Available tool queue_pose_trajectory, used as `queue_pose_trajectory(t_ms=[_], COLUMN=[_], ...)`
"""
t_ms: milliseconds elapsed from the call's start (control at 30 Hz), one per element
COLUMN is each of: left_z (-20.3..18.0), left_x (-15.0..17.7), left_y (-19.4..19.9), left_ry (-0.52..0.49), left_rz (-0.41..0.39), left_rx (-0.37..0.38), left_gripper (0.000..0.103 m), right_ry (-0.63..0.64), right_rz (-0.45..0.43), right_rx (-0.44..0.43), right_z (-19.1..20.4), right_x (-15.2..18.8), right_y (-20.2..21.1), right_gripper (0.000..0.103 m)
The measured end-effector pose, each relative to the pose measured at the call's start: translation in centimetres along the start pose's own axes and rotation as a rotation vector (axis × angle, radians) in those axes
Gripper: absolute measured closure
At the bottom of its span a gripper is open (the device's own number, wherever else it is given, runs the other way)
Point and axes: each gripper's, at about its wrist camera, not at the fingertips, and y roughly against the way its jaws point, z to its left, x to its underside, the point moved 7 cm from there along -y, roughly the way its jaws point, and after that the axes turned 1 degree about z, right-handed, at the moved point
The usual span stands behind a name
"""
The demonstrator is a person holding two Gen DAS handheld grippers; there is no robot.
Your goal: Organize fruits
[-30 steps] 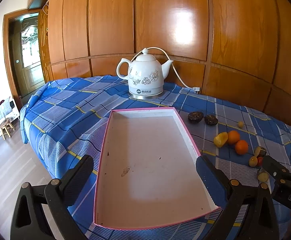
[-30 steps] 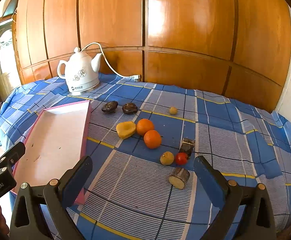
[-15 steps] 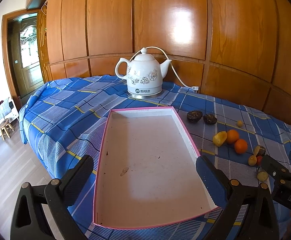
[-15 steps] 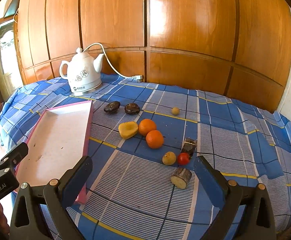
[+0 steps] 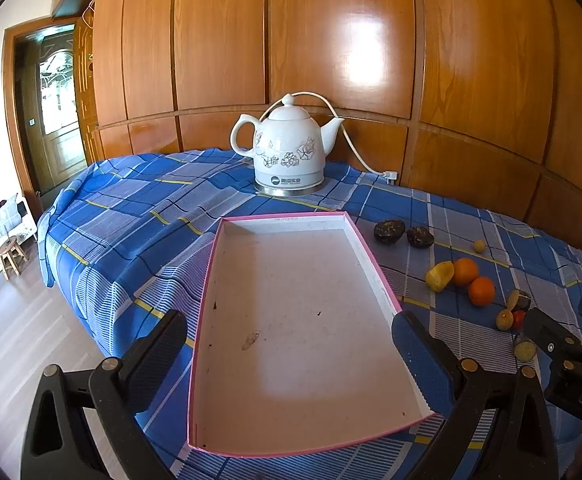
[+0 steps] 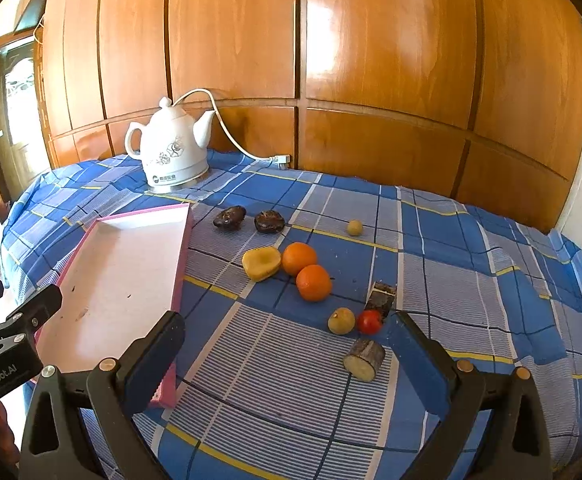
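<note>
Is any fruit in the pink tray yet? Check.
No, the pink tray holds no fruit; the oranges lie beside it on the cloth.

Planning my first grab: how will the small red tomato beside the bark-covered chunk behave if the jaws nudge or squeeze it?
The red tomato looks round and glossy, so it will probably roll on the cloth and may slip from the jaws. It appears small, likely light. It sits close to the bark-covered chunk, which may block a clean approach.

From my left wrist view, the right gripper [image 5: 571, 344] half covers the cut log piece [image 5: 525, 350] and red tomato [image 5: 517, 319]; the bed's [image 5: 131, 240] right edge is cut off.
</note>
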Motion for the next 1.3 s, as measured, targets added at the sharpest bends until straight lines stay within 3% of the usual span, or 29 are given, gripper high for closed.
queue_pose_trajectory(t_ms=[1300], left_z=[-1.7], left_x=[-0.2], left_y=[0.0], left_ry=[-0.035], left_rz=[0.017], left_rx=[0.039], left_gripper=[0.0], right_ry=[-0.007], right_rz=[0.015], right_rx=[-0.031], right_z=[-1.7], right_x=[-0.8], right_y=[-0.4], right_gripper=[0.0])
